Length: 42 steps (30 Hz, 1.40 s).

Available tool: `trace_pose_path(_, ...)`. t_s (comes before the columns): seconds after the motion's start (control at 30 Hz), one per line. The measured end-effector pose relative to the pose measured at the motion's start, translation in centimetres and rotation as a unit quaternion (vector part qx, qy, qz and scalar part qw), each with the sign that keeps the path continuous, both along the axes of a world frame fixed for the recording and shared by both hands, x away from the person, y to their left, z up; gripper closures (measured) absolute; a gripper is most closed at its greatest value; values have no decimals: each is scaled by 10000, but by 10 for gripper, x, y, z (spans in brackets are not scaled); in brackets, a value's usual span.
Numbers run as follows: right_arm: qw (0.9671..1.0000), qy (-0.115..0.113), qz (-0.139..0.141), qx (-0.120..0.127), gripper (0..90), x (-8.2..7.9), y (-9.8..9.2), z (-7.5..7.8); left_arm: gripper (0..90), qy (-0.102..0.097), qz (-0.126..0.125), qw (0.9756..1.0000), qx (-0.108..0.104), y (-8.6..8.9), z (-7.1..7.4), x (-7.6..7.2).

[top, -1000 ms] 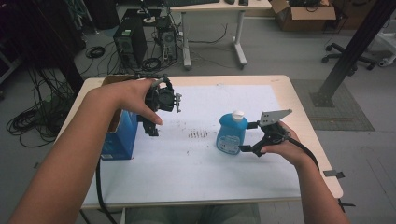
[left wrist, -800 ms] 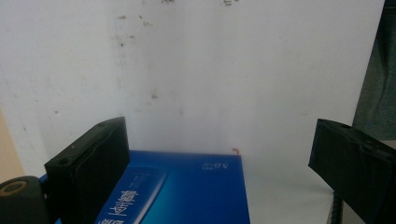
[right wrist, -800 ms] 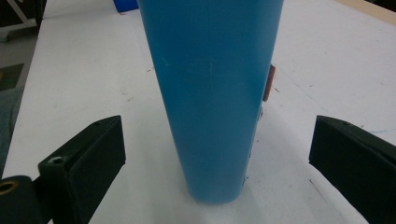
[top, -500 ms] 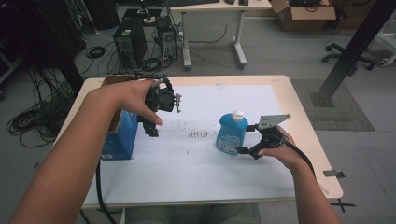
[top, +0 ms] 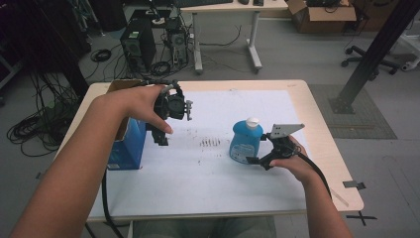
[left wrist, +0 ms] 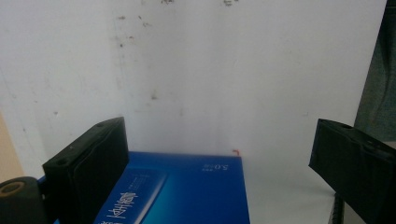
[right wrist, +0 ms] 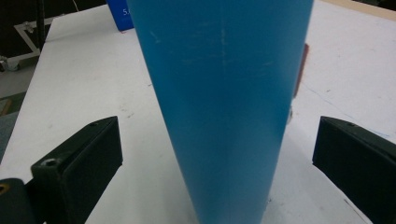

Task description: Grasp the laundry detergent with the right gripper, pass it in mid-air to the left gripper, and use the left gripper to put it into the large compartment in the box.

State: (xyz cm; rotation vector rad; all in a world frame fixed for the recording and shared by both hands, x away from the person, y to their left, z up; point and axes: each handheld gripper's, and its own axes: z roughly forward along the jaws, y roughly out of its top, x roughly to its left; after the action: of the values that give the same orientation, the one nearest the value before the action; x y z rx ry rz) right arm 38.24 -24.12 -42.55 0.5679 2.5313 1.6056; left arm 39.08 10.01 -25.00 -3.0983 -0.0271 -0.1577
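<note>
Blue bottle (top: pixel 245 141) stands upright right of centre in the high view, not yet gripped, between the spread jaws of the right gripper (top: pixel 257 159), while the left gripper (top: pixel 162 135) (jaws also apart) hangs over the blue box (top: pixel 128 148) near the table's left edge (top: pixel 74 136), leaving open white surface between them.

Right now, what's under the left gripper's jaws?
The left gripper hangs with open jaws over the near edge of the blue box and the white table sheet beside it. The sheet under the box is covered, and so is the box's inside.
</note>
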Motion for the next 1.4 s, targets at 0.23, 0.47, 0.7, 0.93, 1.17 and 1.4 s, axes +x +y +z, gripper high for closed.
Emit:
trace_pose_path(0.23, 9999, -66, -81, 109, 14, 0, 3, -1, 49, 0, -22, 10000, -8, -1, -1, 0)
trace_pose_path(0.47, 9996, -113, -132, 210, 12, 0, 5, -3, 49, -3, -16, 10000, -26, -1, -1, 0)
trace_pose_path(0.7, 9991, -213, -225, 291, 9, 1, 10, -5, 49, -11, -27, 10000, -36, 0, 0, 1)
trace_pose_path(0.93, 9976, -349, -456, 391, 8, 1, 13, -7, 50, -12, -30, 10000, -39, 1, 0, 1)
trace_pose_path(1.17, 9962, -478, -583, 443, 8, 0, 16, -8, 49, -20, -25, 10000, -59, 1, -1, 1)
trace_pose_path(1.4, 9953, -516, -685, 452, 16, -1, 19, -10, 50, -32, -36, 10000, -61, 1, -1, 0)
